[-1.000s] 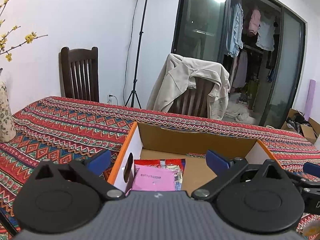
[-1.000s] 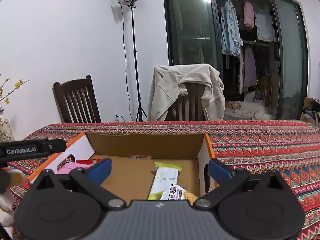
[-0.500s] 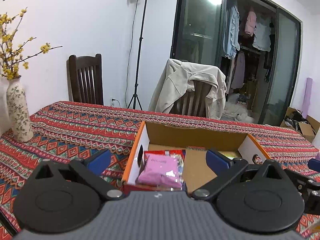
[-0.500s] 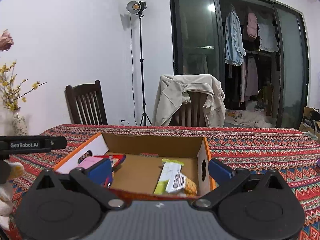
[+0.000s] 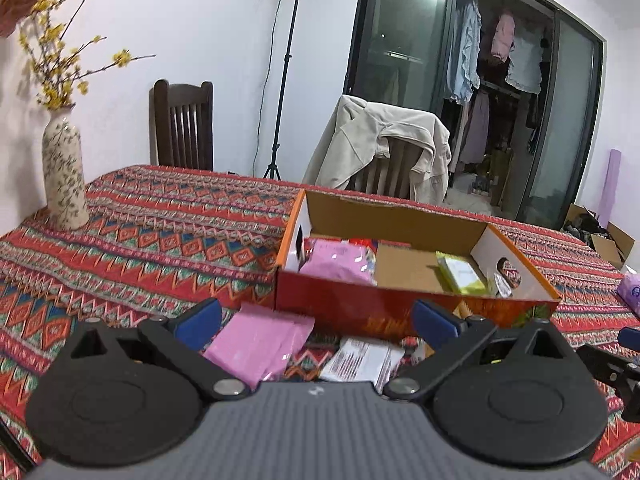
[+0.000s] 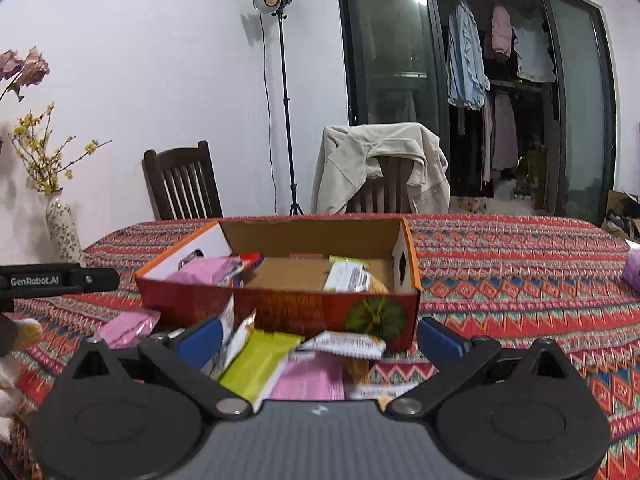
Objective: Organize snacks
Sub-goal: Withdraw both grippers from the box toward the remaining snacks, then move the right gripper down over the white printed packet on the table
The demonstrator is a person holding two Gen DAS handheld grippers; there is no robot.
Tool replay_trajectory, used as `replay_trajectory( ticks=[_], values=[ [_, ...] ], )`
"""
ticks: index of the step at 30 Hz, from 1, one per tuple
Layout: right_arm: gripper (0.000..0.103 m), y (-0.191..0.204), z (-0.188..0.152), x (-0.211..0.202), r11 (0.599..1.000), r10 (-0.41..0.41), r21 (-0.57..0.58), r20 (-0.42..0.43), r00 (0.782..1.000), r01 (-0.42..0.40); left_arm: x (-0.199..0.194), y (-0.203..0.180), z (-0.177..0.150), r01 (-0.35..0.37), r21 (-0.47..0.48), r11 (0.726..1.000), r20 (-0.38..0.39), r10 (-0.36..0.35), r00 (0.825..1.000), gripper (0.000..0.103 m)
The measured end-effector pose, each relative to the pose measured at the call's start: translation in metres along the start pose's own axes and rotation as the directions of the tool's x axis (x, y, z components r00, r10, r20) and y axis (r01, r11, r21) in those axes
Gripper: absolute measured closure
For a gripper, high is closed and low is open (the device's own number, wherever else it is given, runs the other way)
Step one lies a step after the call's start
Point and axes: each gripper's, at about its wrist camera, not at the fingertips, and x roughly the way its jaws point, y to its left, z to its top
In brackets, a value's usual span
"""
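An open orange cardboard box (image 6: 280,312) sits on the desk, holding a pink packet (image 5: 340,266) at its left end and a green packet (image 5: 460,276) at its right. Before it lie loose snacks: a pink pouch (image 5: 256,344), a yellow-green packet (image 6: 260,364) and a white wrapper (image 6: 344,344).

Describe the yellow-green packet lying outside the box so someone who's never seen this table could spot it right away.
Find the orange cardboard box on the patterned tablecloth. Several snack packets lie on the cloth against its near wall. The yellow-green packet is the flat one, left of a pink packet and below a white-and-orange one; it is the only lime-coloured wrapper outside the box.
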Motion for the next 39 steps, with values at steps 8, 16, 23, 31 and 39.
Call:
replay_trajectory(
  ticks=[8, 16, 23, 31, 39],
  values=[
    [0.000, -0.003, -0.023, -0.015, 1.000, 0.000, 0.013, -0.033, 0.999, 0.000, -0.018, 0.013, -0.027, 0.013, -0.003, 1.000, -0.023, -0.013, 1.000, 0.000],
    [0.000, -0.001, -0.043, -0.033, 1.000, 0.007, 0.007, -0.048, 0.999, -0.006, -0.040, 0.023, -0.047, 0.020, 0.009, 1.000, -0.017, -0.019, 1.000, 0.000],
    [0.000, -0.001, -0.061, -0.050, 1.000, 0.013, -0.005, -0.062, 0.998, -0.014, -0.057, 0.036, -0.068, 0.017, 0.024, 1.000, -0.022, -0.016, 1.000, 0.000],
    [0.000, -0.004, -0.078, -0.057, 1.000, 0.018, 0.003, -0.101, 0.995, -0.017, -0.059, 0.046, -0.078, 0.014, 0.016, 1.000, -0.047, -0.013, 0.999, 0.000],
    [0.000, 0.003, -0.087, -0.045, 0.999, 0.014, -0.026, -0.165, 0.986, -0.018, -0.054, 0.041, -0.083, 0.040, 0.022, 0.999, -0.067, -0.038, 0.997, 0.000]
  ],
)
